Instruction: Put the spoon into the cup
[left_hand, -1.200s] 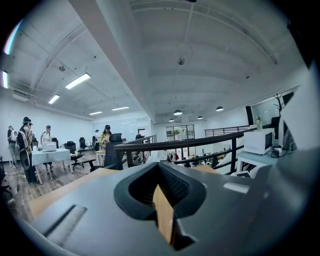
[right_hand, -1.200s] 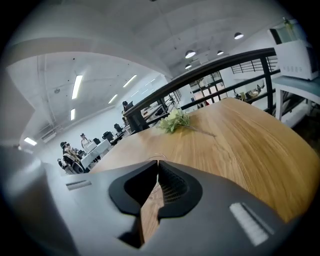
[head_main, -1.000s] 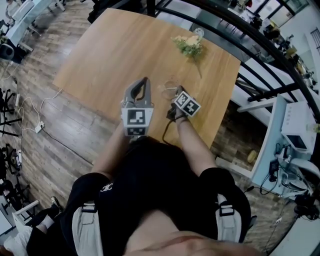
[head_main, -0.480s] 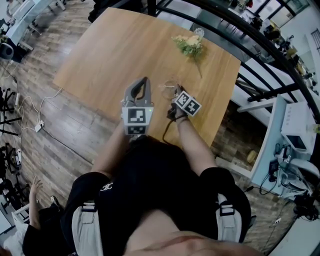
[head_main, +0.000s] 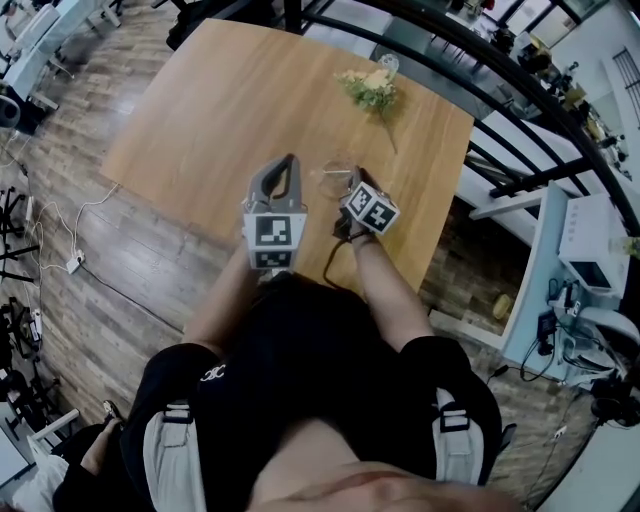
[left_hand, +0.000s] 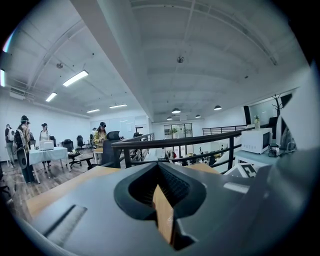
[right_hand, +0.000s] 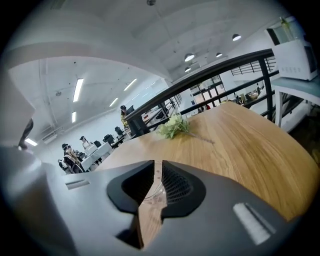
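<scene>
The left gripper (head_main: 289, 166) has its jaws pressed together with nothing in them; only a sliver of wood shows behind the tips. It hangs over the near edge of the table (head_main: 220, 100) and points away from the person. The right gripper (head_main: 351, 184) sits just beside it, on its right, with its marker cube tilted. Its jaws are drawn in to a narrow slit, pinched on something thin and glassy that looks to be the spoon (right_hand: 154, 186) — it is too slight to read for certain.

The table is a broad slab of pale wood set at an angle over a plank floor (head_main: 90, 260). A black railing (head_main: 500, 110) runs along its far side.

A sprig of flowers (head_main: 372, 92) lies near the far edge, well apart from both grippers, with its stem trailing toward the person.

The cup (head_main: 336, 180) — clear glass, upright — stands at the right gripper's tips, between the two grippers, so the spoon is held right at it. Whether the spoon touches the cup cannot be told.
</scene>
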